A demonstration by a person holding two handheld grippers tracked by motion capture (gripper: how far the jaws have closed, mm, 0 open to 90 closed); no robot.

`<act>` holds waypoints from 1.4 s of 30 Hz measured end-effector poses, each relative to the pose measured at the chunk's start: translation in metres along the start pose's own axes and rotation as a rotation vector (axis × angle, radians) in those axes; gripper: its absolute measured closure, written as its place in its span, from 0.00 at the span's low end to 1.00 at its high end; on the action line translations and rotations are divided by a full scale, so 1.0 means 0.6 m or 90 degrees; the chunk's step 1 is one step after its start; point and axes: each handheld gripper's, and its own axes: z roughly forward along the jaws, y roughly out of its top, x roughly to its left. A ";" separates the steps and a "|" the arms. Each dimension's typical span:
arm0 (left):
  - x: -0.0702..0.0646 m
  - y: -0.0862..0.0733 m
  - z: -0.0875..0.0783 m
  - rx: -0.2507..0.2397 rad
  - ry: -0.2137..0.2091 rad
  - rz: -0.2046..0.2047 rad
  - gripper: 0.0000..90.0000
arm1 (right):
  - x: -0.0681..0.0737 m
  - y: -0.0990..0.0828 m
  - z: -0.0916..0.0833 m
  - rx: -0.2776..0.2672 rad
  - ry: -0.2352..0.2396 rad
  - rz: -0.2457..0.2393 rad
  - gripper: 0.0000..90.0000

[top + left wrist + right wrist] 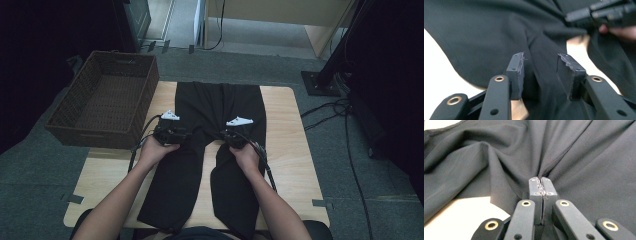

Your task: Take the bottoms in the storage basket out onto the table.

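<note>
A pair of black trousers [220,102] lies flat on the wooden table [287,150], waist far, legs toward the person. My left gripper [176,133] sits over the left side of the crotch area. In the left gripper view its jaws [545,72] stand apart with a raised fold of the trousers [486,37] running between the pads, which do not press on it. My right gripper [234,138] is at the right inner leg. In the right gripper view it [542,185] is shut on a pinched ridge of the fabric [586,162], and creases fan out from the grip.
A dark wicker basket [107,100] stands at the table's far left corner, close to my left gripper. Grey carpet surrounds the table. A black stand base [320,82] and loose cables [350,150] lie on the floor to the right.
</note>
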 end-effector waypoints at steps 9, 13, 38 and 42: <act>0.027 0.044 0.037 -0.011 0.018 0.012 0.57 | 0.031 -0.028 -0.035 0.025 0.031 -0.020 0.99; 0.043 0.051 0.060 -0.026 0.010 -0.015 0.55 | 0.045 -0.043 -0.051 0.028 0.046 -0.031 0.99; 0.025 0.015 0.108 -0.004 0.045 0.116 0.96 | 0.076 -0.089 -0.087 0.002 0.073 -0.025 0.98; 0.019 0.010 0.097 0.019 0.022 0.096 1.00 | 0.075 -0.089 -0.086 -0.002 0.070 -0.021 0.95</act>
